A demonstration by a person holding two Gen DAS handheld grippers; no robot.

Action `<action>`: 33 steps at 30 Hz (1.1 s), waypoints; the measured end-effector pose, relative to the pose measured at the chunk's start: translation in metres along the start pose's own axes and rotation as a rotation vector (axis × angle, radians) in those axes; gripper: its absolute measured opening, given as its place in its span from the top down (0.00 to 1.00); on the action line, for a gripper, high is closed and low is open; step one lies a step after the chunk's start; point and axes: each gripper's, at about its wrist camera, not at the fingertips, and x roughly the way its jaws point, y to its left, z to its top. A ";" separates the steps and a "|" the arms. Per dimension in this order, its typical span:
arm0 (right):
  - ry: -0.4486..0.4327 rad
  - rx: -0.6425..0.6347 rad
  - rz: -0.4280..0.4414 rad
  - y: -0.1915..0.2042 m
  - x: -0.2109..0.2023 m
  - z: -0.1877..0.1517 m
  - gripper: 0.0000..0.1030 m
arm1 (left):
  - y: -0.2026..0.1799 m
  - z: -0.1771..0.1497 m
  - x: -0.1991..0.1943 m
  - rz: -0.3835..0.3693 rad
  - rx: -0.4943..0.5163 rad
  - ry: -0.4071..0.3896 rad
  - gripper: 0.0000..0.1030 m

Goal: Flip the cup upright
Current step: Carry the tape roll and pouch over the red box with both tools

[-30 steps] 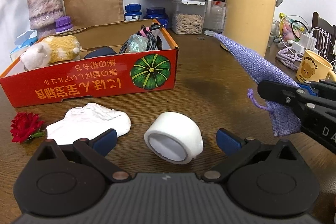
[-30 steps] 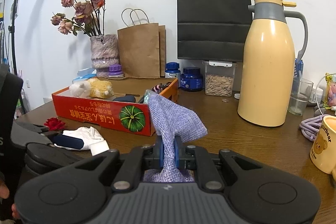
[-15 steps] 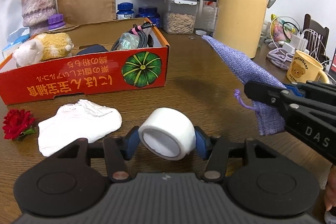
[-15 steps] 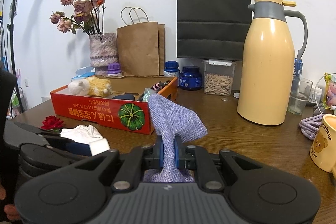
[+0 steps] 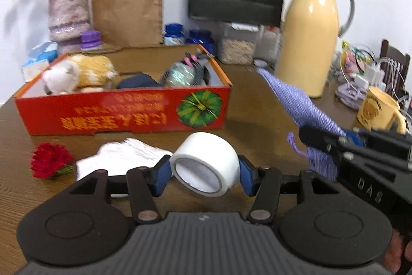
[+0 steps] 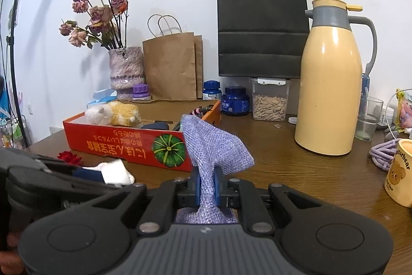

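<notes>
Both grippers clamped, left gripper [image 5: 204, 173] on tape roll [image 5: 204, 168], right gripper [image 6: 207, 184] on purple pouch [image 6: 216, 148]

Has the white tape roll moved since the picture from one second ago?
Yes. The white tape roll, then lying on the table, is now clamped in the left tool and lifted, nearer the red box.

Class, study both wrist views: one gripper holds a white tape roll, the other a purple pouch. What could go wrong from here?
1. The left gripper pinches the white roll of tape by its curved sides with the roll tilted, so it might slip or roll out.
2. The right gripper clamps the purple woven drawstring pouch near one end; the loose rest could sag and brush the red cardboard box.
3. Both grippers sit close together and might bump.
</notes>
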 end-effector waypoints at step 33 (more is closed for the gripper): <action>-0.102 0.003 0.000 0.098 0.101 0.082 0.90 | 0.122 0.105 0.017 0.090 -0.140 -0.192 0.47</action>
